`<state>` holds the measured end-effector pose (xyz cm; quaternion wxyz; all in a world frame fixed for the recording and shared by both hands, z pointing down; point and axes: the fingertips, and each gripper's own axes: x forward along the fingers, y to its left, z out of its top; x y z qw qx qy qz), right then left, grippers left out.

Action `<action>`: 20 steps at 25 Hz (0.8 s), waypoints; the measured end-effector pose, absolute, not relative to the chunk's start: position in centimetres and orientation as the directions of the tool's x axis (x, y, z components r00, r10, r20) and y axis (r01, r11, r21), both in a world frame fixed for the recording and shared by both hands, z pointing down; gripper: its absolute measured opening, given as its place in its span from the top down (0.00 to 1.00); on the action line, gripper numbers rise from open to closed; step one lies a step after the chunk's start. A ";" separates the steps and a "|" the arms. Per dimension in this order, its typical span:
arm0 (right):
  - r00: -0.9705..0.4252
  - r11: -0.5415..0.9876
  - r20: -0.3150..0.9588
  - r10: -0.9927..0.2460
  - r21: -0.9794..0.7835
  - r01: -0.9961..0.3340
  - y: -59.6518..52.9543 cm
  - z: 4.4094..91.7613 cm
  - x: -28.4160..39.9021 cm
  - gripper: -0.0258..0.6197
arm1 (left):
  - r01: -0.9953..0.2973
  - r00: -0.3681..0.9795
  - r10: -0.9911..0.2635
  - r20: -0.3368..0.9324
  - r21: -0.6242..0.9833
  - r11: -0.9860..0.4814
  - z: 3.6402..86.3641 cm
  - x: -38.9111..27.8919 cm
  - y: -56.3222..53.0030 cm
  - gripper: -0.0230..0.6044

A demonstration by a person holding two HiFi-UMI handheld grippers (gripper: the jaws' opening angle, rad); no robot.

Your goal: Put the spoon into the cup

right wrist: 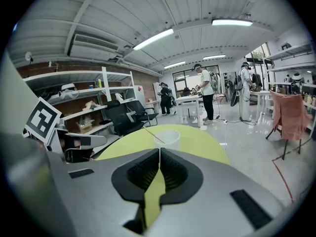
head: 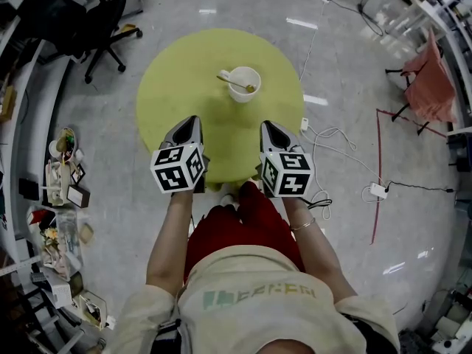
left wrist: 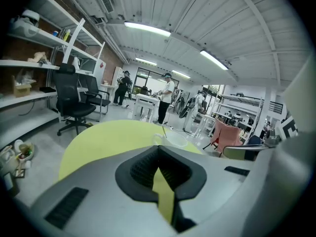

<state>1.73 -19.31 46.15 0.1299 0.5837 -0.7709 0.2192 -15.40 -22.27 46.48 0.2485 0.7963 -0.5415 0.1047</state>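
Observation:
A white cup point(head: 244, 84) stands on the round yellow-green table point(head: 184, 87), towards its far side. A spoon point(head: 234, 82) rests in the cup, its handle leaning out to the left over the rim. My left gripper point(head: 191, 123) and right gripper point(head: 269, 127) hover side by side over the table's near edge, well short of the cup. Both are shut with nothing between the jaws. The cup point(right wrist: 167, 138) with the thin spoon handle point(right wrist: 149, 130) shows ahead in the right gripper view, and the cup point(left wrist: 174, 139) appears faintly in the left gripper view.
A black office chair point(head: 96, 28) stands left of the table. White cables and a power strip point(head: 377, 190) lie on the floor at right, near a pink draped chair point(head: 431, 83). Cluttered shelving point(head: 63, 190) runs along the left. People stand far off in the room point(left wrist: 165, 98).

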 end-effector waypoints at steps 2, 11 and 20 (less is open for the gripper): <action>-0.280 0.218 0.452 -0.847 -0.185 -0.958 -18.7 46.0 1.7 0.90 | -0.914 0.393 -0.810 0.435 0.282 -0.292 46.5 -15.7 -21.6 0.93; -0.271 0.220 0.435 -0.859 -0.166 -0.961 -15.6 45.1 0.5 0.91 | -0.910 0.405 -0.812 0.420 0.264 -0.318 45.6 -17.0 -18.4 0.93; -0.263 0.214 0.418 -0.870 -0.161 -0.964 -12.6 44.5 -0.6 0.91 | -0.904 0.419 -0.816 0.398 0.260 -0.338 44.6 -18.1 -15.5 0.93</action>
